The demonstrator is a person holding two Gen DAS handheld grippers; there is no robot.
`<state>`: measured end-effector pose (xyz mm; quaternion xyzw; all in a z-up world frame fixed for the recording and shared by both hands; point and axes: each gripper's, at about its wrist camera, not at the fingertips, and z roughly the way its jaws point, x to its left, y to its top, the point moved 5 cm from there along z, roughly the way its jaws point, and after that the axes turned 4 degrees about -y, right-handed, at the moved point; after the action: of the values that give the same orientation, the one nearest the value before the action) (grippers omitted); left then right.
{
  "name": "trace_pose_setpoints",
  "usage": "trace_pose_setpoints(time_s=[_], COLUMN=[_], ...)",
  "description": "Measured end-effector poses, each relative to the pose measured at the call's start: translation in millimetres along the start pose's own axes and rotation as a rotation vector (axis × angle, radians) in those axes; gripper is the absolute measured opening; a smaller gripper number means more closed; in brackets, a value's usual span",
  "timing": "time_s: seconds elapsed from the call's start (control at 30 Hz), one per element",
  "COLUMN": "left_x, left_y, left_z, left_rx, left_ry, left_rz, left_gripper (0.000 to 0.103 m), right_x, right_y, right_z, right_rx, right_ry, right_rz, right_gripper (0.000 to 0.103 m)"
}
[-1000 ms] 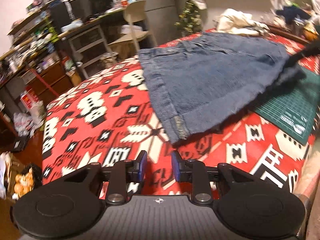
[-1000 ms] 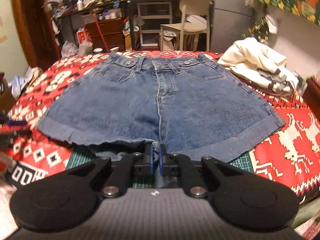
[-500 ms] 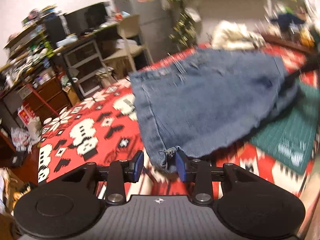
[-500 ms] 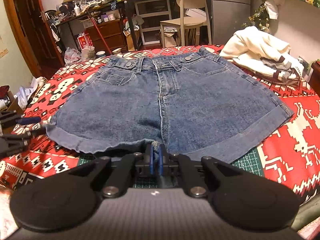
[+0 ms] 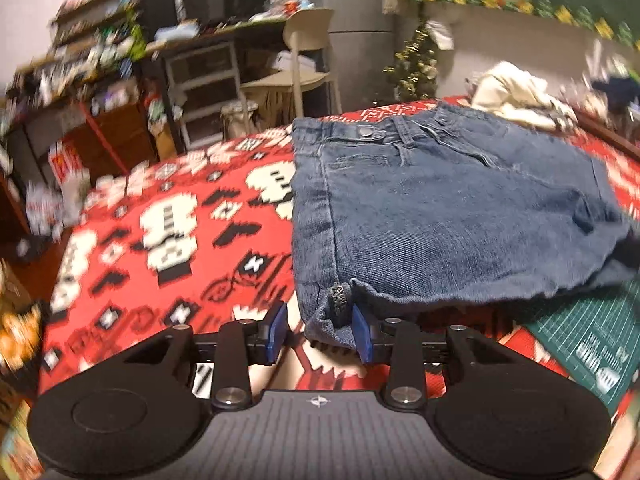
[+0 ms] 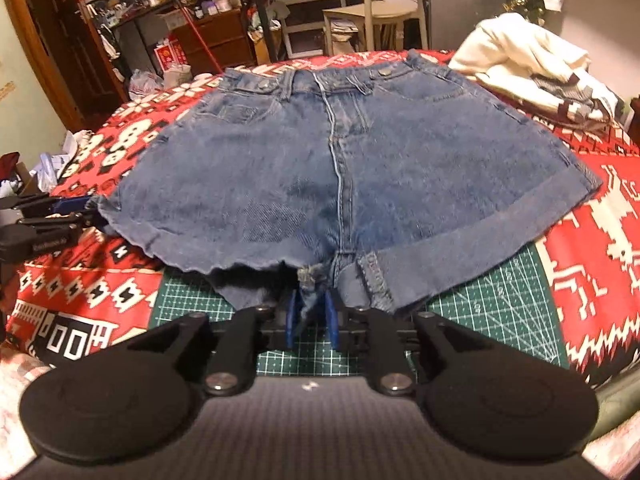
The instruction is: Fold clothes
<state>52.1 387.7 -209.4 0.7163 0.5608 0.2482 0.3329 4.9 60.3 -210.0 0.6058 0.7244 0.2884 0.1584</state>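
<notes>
I see one pair of denim shorts (image 6: 344,168) flat on the bed (image 6: 600,216). My left tongs (image 5: 320,334), closing, straddle its leg-hem corner; my right tongs (image 6: 313,318), opening, straddle the crotch, unpinched.

Shorts (image 6: 340,160) spread flat on my bed blanket (image 6: 600,220), near hem over cutting mat (image 6: 500,300). Garment pile (image 6: 528,60) behind right. Chair (image 6: 384,4), desk beyond bed.
</notes>
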Motion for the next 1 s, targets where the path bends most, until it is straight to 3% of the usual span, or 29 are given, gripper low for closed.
trace_pose_setpoints(time_s=[0.03,0.07,0.1,0.3,0.4,0.63,0.73,1.0], left_x=[1.5,3.0,3.1,12.7,9.2,7.4,6.6,16.4], left_y=[0.3,0.7,2.5,26.5,32.6,-1.5,-9.8,-10.4], left_z=[0.6,1.1,0.1,-30.0,-43.4,-17.8,-15.1,-42.1], left_rx=[0.003,0.005,0.006,0.004,0.014,0.118,0.123,0.125], left_ry=[-0.006,-0.012,-0.004,0.048,0.049,0.074,0.066,0.096], left_rz=[-0.034,-0.068,-0.081,-0.08,-0.052,-0.006,-0.018,-0.078], left_gripper=[0.024,0.013,0.01,0.004,0.004,0.004,0.004,0.024], right_x=[0.5,1.5,2.7,-2.4,-7.8,-5.5,-6.5,-9.0], right_y=[-1.1,-2.2,-3.2,-0.5,-1.3,-10.3,-12.1,-4.5], right_z=[1.8,3.1,4.1,-17.3,-25.3,-15.1,-14.6,-39.9], right_rx=[0.005,0.018,0.033,0.05,0.075,0.111,0.125,0.113], right_ry=[-0.001,0.01,0.027,0.029,0.061,0.062,0.073,0.131], right_rz=[0.006,0.006,0.002,-0.067,-0.043,-0.074,-0.071,-0.065], right_gripper=[0.018,0.01,0.002,0.001,0.001,0.002,0.003,0.011])
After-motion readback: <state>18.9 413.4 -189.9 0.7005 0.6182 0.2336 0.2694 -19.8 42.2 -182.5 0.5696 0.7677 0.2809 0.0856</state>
